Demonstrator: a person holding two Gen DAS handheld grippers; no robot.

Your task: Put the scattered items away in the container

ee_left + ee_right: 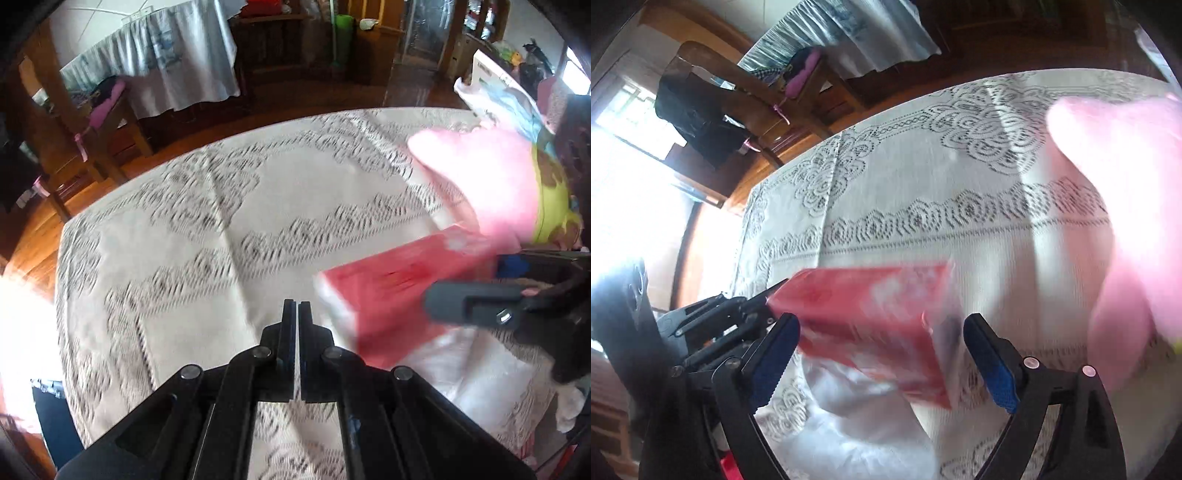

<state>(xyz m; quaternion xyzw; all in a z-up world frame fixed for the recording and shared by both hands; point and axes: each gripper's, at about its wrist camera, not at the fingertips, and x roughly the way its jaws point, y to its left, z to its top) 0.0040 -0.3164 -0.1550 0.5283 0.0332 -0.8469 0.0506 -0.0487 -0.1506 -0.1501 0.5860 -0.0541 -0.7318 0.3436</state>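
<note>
Lace tablecloth [886, 206] over a table, wooden floor [33, 236], wooden chair [738, 92] with pink cushion [801, 79], bright window [624, 107], possibly a draped pale cloth [177, 62] behind

L tool [297, 314] pinched closed; R tool [882, 345] spread wide (both low).

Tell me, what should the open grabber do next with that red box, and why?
Probably ease forward a little and close on the red box. The right gripper is wide open, with the box between its blue fingers but apparently not yet squeezed. The left gripper is shut and holds nothing. The pictures are blurry, so contact is hard to judge.
</note>
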